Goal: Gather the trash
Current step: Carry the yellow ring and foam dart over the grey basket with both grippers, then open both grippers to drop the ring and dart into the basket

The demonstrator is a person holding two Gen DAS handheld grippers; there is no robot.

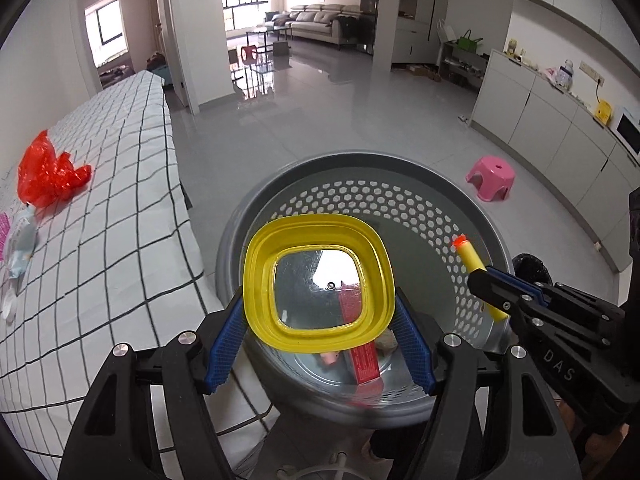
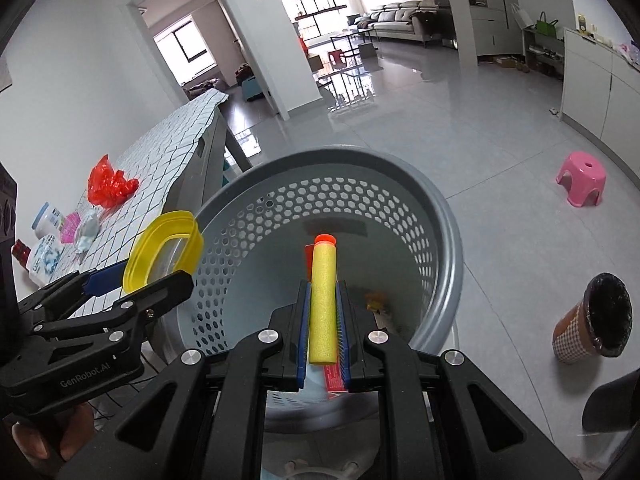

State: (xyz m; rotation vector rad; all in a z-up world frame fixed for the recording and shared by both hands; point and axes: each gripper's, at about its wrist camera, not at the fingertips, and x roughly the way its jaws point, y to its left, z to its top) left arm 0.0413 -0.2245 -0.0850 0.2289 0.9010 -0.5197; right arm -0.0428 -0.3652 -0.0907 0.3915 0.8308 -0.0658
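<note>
My left gripper is shut on a yellow-rimmed clear lid and holds it over the grey perforated basket. My right gripper is shut on a yellow foam dart with an orange tip, also held over the basket. In the left wrist view the dart and right gripper show at the right. In the right wrist view the lid and left gripper show at the left. A red packet and small scraps lie at the basket's bottom.
A checked-cloth table stands left of the basket, with a red plastic bag, wrappers and bottles. A pink stool and a small lined bin stand on the floor at the right. Cabinets line the right wall.
</note>
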